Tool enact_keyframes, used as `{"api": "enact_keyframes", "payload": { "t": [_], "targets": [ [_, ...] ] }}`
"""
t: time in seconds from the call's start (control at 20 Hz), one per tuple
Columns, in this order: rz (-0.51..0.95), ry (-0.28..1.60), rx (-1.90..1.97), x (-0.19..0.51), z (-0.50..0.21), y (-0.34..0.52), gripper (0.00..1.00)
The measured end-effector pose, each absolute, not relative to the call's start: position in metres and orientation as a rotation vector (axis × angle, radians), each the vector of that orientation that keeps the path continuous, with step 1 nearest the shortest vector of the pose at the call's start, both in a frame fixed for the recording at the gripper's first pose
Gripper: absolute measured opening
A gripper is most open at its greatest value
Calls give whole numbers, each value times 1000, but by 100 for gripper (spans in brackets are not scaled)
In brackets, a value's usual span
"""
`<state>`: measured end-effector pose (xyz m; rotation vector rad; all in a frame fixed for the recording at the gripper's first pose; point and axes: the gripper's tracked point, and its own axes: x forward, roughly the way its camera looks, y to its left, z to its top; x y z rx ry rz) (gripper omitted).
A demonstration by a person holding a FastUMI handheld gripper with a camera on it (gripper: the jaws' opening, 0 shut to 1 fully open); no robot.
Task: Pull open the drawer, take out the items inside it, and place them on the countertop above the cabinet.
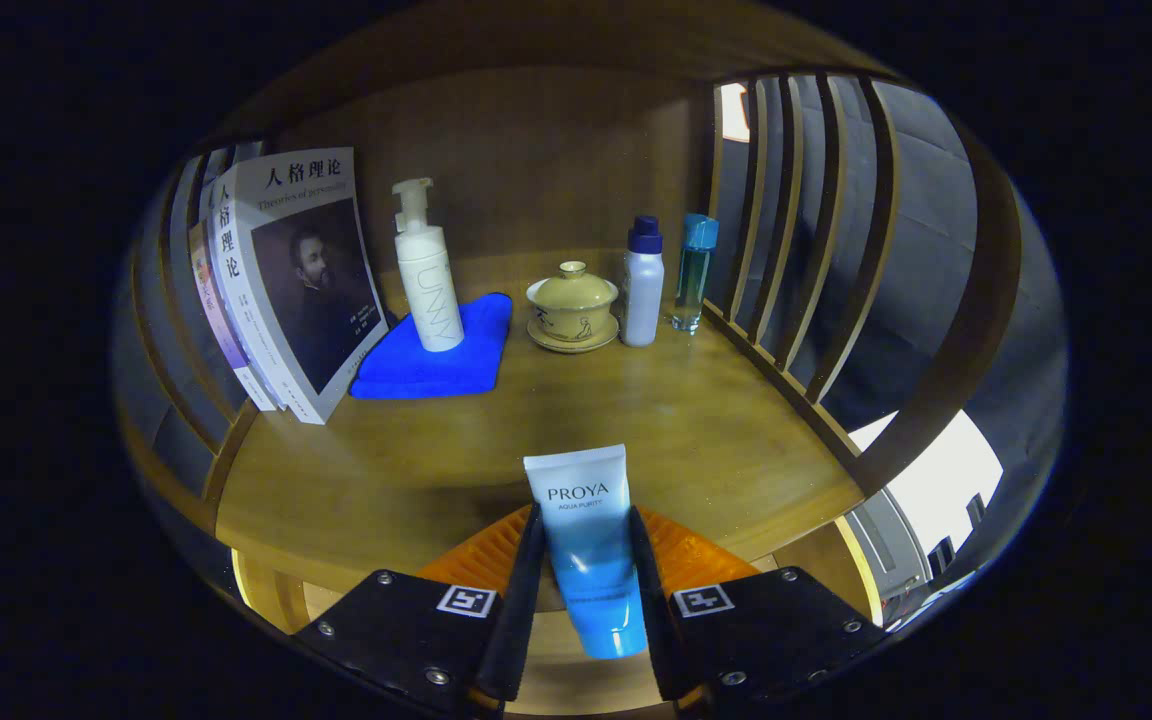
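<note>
Pinching a tube (586, 540) between both fingers, the gripper (584, 560) holds it over the counter's (416, 470) near edge; books (286, 290) stand far left.

Gripper (584, 560): two flat black finger plates are seen, each marked with a white-bordered square tag near its inner edge and fastened with small silver screws. Ribbed pads are mounted on the inner sides, just ahead of the plates.
</note>
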<state>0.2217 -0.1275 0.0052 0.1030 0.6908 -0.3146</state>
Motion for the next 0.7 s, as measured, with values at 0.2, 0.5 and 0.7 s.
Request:
{"api": "enact_keyframes", "payload": {
  "t": [0.2, 0.5, 0.7],
  "targets": [
    [-301, 691, 139, 232, 3, -124, 50],
    [-245, 734, 114, 244, -15, -118, 53],
    [-213, 606, 139, 242, 18, -107, 84]
  ]
}}
